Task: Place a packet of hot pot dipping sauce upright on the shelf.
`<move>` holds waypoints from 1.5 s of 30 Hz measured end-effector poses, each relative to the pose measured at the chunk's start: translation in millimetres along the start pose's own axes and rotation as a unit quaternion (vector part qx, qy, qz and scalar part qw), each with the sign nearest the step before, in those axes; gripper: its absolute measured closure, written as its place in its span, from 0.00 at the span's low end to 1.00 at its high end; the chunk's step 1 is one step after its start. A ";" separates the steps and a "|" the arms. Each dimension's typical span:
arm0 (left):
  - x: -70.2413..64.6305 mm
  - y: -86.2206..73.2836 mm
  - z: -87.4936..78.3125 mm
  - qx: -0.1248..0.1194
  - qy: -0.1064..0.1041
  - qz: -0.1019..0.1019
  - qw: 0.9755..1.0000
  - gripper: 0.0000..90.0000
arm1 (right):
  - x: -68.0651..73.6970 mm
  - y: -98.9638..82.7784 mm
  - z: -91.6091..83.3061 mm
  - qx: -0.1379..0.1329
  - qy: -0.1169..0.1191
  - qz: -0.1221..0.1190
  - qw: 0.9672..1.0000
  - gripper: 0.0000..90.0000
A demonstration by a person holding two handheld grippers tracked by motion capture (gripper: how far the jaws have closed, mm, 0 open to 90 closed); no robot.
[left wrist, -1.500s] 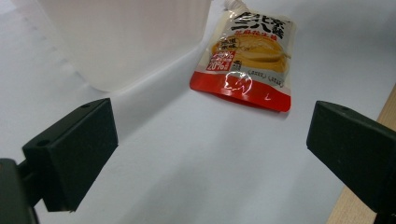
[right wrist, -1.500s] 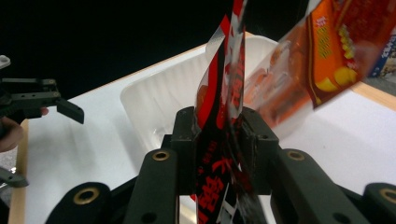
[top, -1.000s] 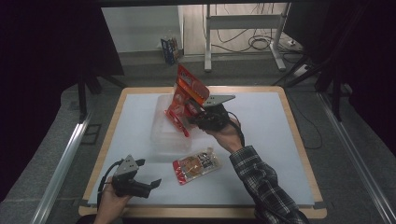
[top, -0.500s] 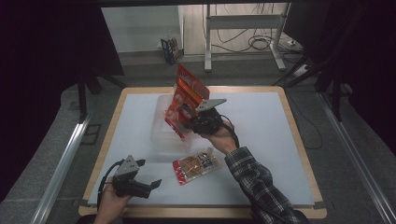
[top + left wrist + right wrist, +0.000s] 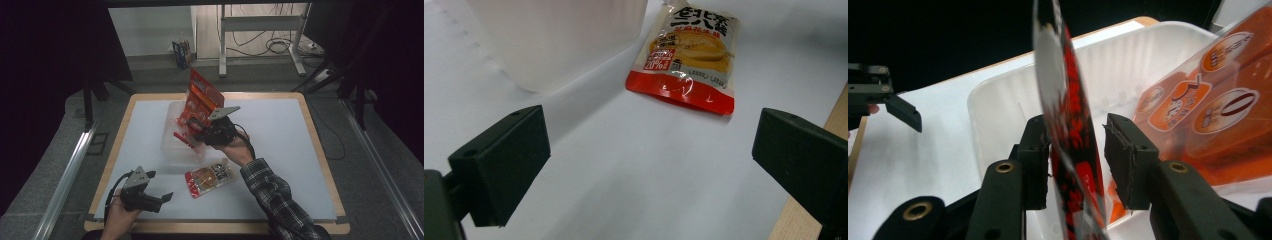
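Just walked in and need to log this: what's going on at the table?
A person is packing snack bags into a white bin. The right tongs have a red bag between their jaws over the bin; the jaws have just been opening, with a gap at one pad. An orange bag stands in the bin. The left tongs rest open near a third bag.

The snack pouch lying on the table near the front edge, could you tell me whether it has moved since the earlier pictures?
No. The snack pouch lies at the same spot just in front of the clear bin, unmoved against the table's front edge.
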State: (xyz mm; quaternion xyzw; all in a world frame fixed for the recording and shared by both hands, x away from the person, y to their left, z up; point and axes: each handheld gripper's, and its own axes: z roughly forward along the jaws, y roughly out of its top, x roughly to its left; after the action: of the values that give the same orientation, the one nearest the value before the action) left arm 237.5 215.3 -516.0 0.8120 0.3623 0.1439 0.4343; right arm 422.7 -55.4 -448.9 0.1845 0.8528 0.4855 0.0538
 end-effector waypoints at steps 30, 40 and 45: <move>-0.3 0.0 2.2 0.012 0.003 -0.001 1.000 0.03 | 4.1 -3.5 -2.9 0.029 -0.025 -0.001 0.999 0.33; -3.4 0.3 4.4 0.024 -0.005 0.012 1.000 0.04 | 10.1 -12.4 -13.2 0.034 -0.019 0.005 0.999 0.21; -3.9 0.2 4.9 0.025 -0.005 0.013 1.000 0.04 | 11.3 -18.2 -17.1 0.033 -0.019 0.008 0.999 0.17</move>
State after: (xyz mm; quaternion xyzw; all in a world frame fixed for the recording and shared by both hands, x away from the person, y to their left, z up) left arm 237.6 209.6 -518.3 0.8280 0.3531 0.1359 0.4139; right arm 402.8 -73.4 -454.4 0.2021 0.8655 0.4543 0.0600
